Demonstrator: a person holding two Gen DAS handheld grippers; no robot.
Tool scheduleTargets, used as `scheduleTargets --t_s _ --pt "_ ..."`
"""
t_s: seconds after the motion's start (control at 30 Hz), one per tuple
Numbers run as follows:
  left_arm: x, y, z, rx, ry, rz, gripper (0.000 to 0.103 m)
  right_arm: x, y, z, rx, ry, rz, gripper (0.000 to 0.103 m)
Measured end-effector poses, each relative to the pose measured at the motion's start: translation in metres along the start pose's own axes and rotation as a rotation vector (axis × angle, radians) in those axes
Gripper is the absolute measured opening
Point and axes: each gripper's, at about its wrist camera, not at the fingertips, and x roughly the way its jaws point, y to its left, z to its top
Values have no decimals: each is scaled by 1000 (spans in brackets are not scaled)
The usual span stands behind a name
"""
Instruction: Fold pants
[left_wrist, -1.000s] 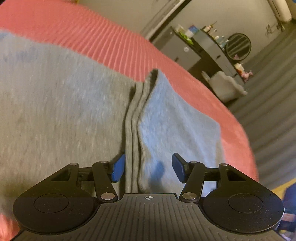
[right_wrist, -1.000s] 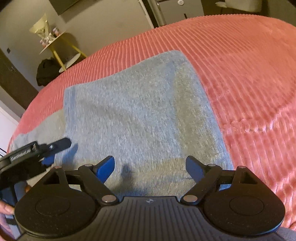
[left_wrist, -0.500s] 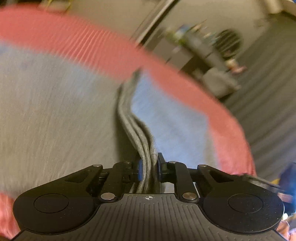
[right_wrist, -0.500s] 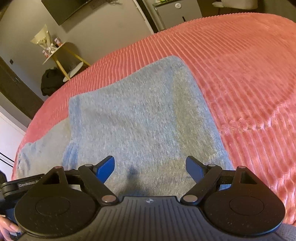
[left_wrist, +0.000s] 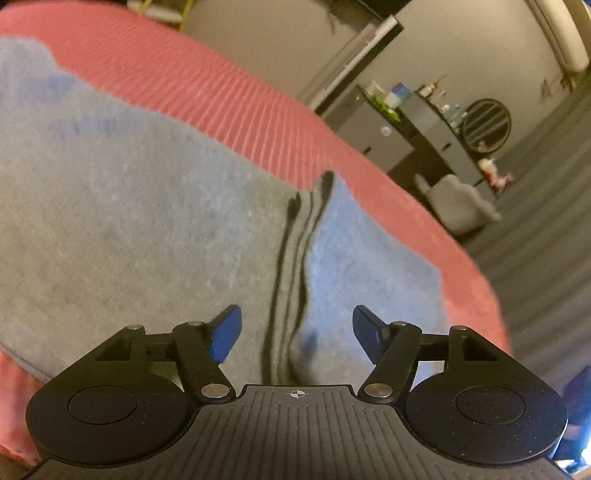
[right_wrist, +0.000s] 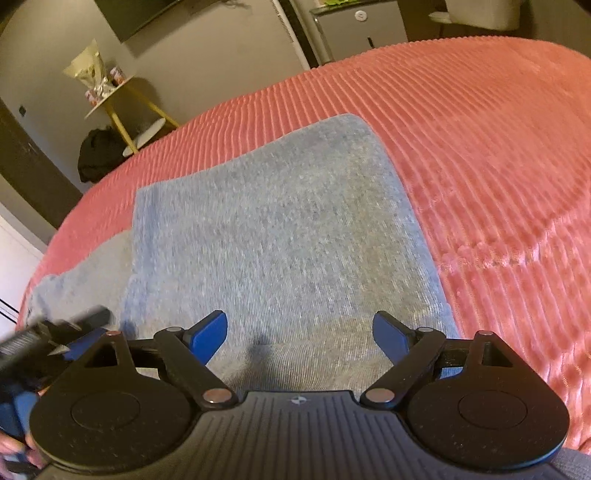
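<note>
Grey folded pants (left_wrist: 129, 221) lie flat on a salmon ribbed bedspread (left_wrist: 221, 99). A ridge of stacked cloth edges (left_wrist: 291, 266) runs from the far side toward my left gripper (left_wrist: 295, 334). Its jaws are opening, and the ridge lies between the blue pads without touching them. In the right wrist view the pants (right_wrist: 280, 229) form a neat rectangle on the bedspread (right_wrist: 480, 147). My right gripper (right_wrist: 299, 338) hovers open over their near edge with nothing between its pads. The left gripper's black body (right_wrist: 55, 332) shows blurred at the lower left, beside the pants.
Beyond the bed stand a dark dresser (left_wrist: 424, 122) with bottles, a round mirror (left_wrist: 485, 125) and a grey chair (left_wrist: 458, 206). On the other side are a yellow-legged side table (right_wrist: 122, 107), a black bag (right_wrist: 98, 153) and a grey cabinet (right_wrist: 354, 29).
Half a second ago the left gripper was pinched shut on the stacked cloth edges; now it has let go and spread wide. The right gripper has stayed open and nearly still.
</note>
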Motion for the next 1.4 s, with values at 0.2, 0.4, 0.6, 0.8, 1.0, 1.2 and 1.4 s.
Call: scheduleTargets --t_s 0.2,0.4,0.6,0.8,1.0,1.2,1.4 --pt "17 0 -3 64 46 120 49 4 -2 2 19 3 -1 88" --pt "-40 59 22 -301 -166 127 70 3 -3 1 34 -1 13 89" --pt "-140 155 26 -582 -479 180 81 3 -15 3 111 -10 60 90" --pt "-156 230 4 -747 -490 243 81 7 -21 4 155 -11 94 93" --pt "-138 253 21 -737 -529 55 81 11 -24 4 186 -11 106 94" --pt "-119 271 54 -722 -463 106 75 13 -18 5 171 -12 97 96" --pt "-133 261 62 -659 -445 110 37 16 -14 6 164 -13 85 97"
